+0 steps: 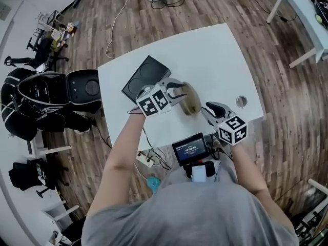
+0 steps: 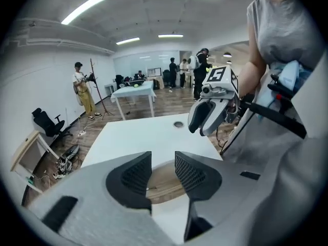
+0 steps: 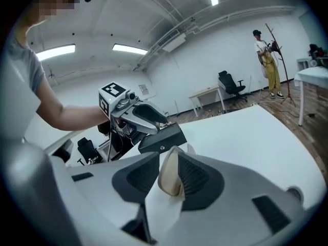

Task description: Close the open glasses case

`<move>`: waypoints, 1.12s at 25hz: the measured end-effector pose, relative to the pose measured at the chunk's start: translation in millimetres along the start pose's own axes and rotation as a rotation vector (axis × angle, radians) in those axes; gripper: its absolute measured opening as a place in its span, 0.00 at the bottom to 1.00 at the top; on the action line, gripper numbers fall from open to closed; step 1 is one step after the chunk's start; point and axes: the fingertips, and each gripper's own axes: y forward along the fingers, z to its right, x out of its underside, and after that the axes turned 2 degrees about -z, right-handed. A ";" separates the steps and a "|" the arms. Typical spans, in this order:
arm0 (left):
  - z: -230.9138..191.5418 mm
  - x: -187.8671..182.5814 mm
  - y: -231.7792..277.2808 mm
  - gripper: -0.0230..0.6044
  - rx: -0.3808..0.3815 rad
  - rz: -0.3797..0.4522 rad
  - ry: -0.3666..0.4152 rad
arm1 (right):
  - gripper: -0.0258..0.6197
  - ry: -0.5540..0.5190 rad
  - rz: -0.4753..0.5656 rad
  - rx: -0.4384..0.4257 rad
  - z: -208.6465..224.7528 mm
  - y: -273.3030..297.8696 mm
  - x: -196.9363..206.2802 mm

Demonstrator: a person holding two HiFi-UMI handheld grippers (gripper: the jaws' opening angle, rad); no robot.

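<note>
A tan glasses case [image 1: 190,100] lies near the front of the white table [image 1: 205,55]. My left gripper [image 1: 178,92] reaches over the case's left side. In the left gripper view its jaws [image 2: 163,163] stand open a little, with the case [image 2: 165,182] just beyond and below them. My right gripper [image 1: 208,108] comes in from the right, open. In the right gripper view the case's raised tan edge [image 3: 170,176] stands between the jaws of that gripper [image 3: 169,165], against the right pad and apart from the left one. I cannot tell how far the lid is open.
A black square box [image 1: 147,76] sits at the table's left edge behind the left gripper. A round cable hole [image 1: 241,101] is at the right. A small screen [image 1: 189,148] is mounted at the near edge. A black office chair [image 1: 84,88] stands left of the table.
</note>
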 end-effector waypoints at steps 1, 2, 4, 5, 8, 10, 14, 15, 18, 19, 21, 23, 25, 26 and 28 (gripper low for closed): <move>-3.3 4.2 9.0 0.24 0.013 -0.031 0.016 | 0.18 0.017 -0.013 0.005 5.7 3.4 4.1; -6.7 9.0 17.1 0.24 0.024 -0.066 0.038 | 0.18 0.033 -0.027 0.010 10.8 7.1 8.4; -13.1 19.2 30.8 0.24 0.036 -0.139 0.092 | 0.18 0.058 -0.057 0.020 18.7 15.3 16.8; -16.1 24.2 36.6 0.24 0.039 -0.172 0.123 | 0.18 0.066 -0.074 0.027 21.5 19.5 21.1; -22.7 39.1 49.9 0.24 0.042 -0.256 0.223 | 0.18 0.083 -0.121 0.055 24.5 31.5 34.7; -25.4 48.7 57.2 0.24 0.048 -0.310 0.282 | 0.18 0.103 -0.143 0.069 24.7 37.3 42.9; -28.7 67.0 74.3 0.24 0.083 -0.414 0.374 | 0.18 0.110 -0.184 0.072 24.8 45.5 54.3; -30.1 71.7 78.3 0.24 0.090 -0.436 0.391 | 0.18 0.105 -0.194 0.075 25.0 47.2 55.8; -35.8 84.9 87.9 0.24 0.094 -0.491 0.433 | 0.18 0.095 -0.227 0.091 27.4 52.3 60.5; -37.6 86.8 90.6 0.24 0.090 -0.499 0.443 | 0.18 0.094 -0.236 0.096 28.8 54.0 62.0; -40.3 86.9 95.4 0.24 0.083 -0.502 0.450 | 0.18 0.098 -0.250 0.101 31.7 57.3 63.3; -42.5 85.2 99.8 0.23 0.076 -0.498 0.447 | 0.18 0.092 -0.272 0.115 35.5 59.4 64.1; -44.8 83.8 103.0 0.18 0.057 -0.495 0.447 | 0.17 0.060 -0.303 0.134 39.4 59.8 65.7; -46.2 83.1 103.9 0.15 0.044 -0.493 0.447 | 0.17 0.042 -0.314 0.141 41.4 59.4 66.4; -47.7 82.6 104.4 0.12 0.022 -0.491 0.445 | 0.15 0.022 -0.324 0.152 47.4 56.8 66.3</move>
